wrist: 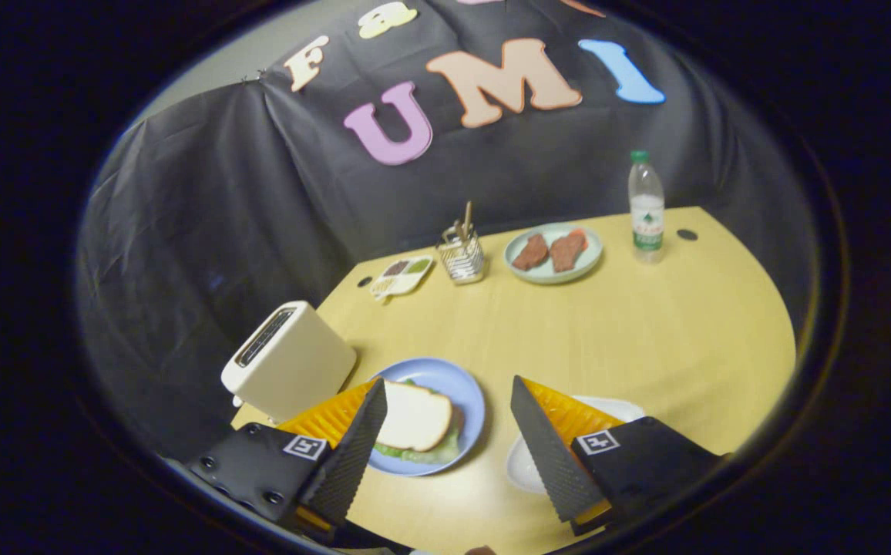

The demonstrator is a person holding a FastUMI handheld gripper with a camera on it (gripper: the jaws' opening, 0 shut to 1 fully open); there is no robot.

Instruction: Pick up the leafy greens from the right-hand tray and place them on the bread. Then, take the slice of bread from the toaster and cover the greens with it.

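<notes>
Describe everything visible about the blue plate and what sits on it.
The blue plate is round and smooth-looking, lying flat on the yellow wooden table beside the white toaster. On it, a slice of white bread with a tan crust lies on top of leafy greens, which peek out along the near edge. The open tongs hover above, one finger overlapping the plate's toaster side; they hold nothing.
</notes>
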